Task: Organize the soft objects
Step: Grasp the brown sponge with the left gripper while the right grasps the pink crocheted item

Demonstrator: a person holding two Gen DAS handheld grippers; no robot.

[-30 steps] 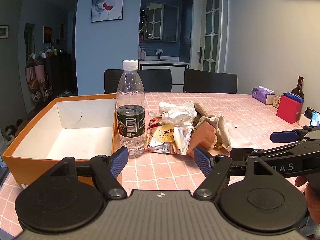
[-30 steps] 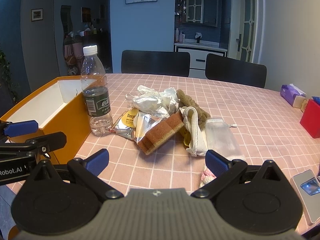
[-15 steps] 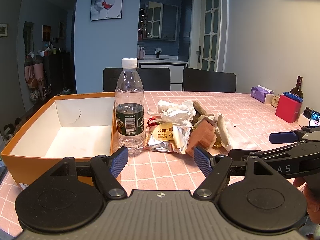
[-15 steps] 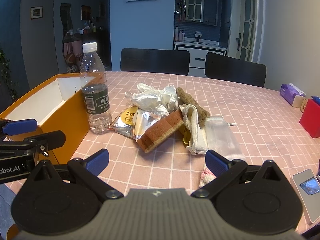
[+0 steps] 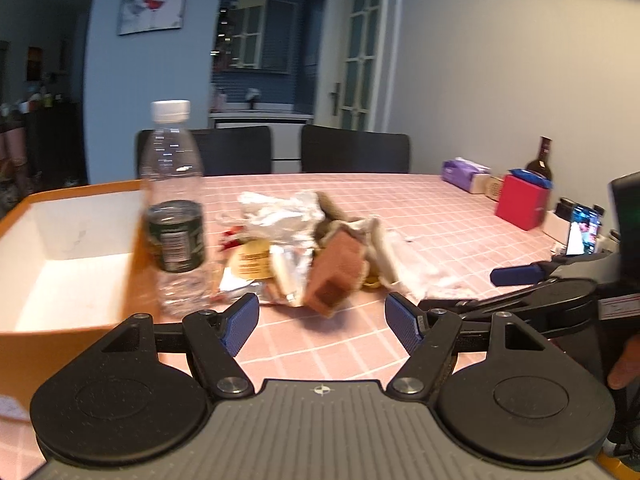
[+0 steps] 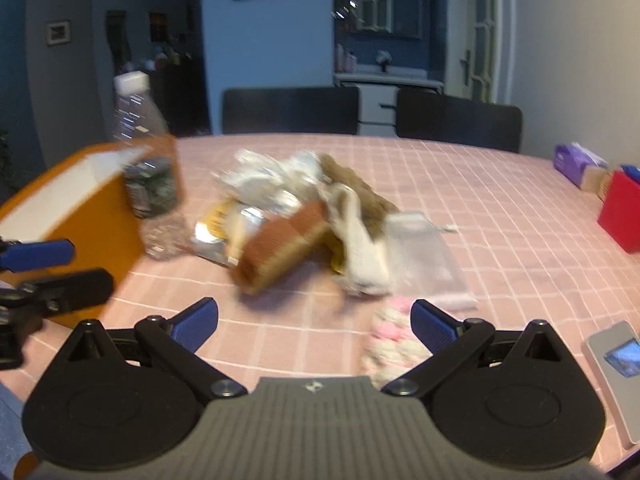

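Note:
A pile of soft things lies mid-table: a brown sponge (image 5: pixel 336 268) (image 6: pixel 280 244), a white cloth (image 6: pixel 360 248), a brown plush piece (image 6: pixel 356 184), a clear pouch (image 6: pixel 424 252), crumpled white plastic (image 5: pixel 280 216) and a foil snack bag (image 5: pixel 256 264). A pink-and-white knitted item (image 6: pixel 388 340) lies just inside my right gripper's right finger. My left gripper (image 5: pixel 321 320) faces the sponge from short of it; its jaws are closing with nothing between them. My right gripper (image 6: pixel 314 322) stands open and holds nothing. An orange box (image 5: pixel 72 196) sits at the left.
A water bottle (image 5: pixel 174 208) stands against the box's right wall. At the far right are a red box (image 5: pixel 520 204), a tissue pack (image 5: pixel 464 170), a dark bottle (image 5: pixel 540 160) and a lit phone (image 5: pixel 582 232). Another phone (image 6: pixel 616 360) lies near the right gripper. Black chairs (image 6: pixel 288 110) stand behind.
Both grippers moved forward and down toward the pile, blurring the views. The left one swung right, so the bottle shifted left in its view. Its pads stand slightly closer together.

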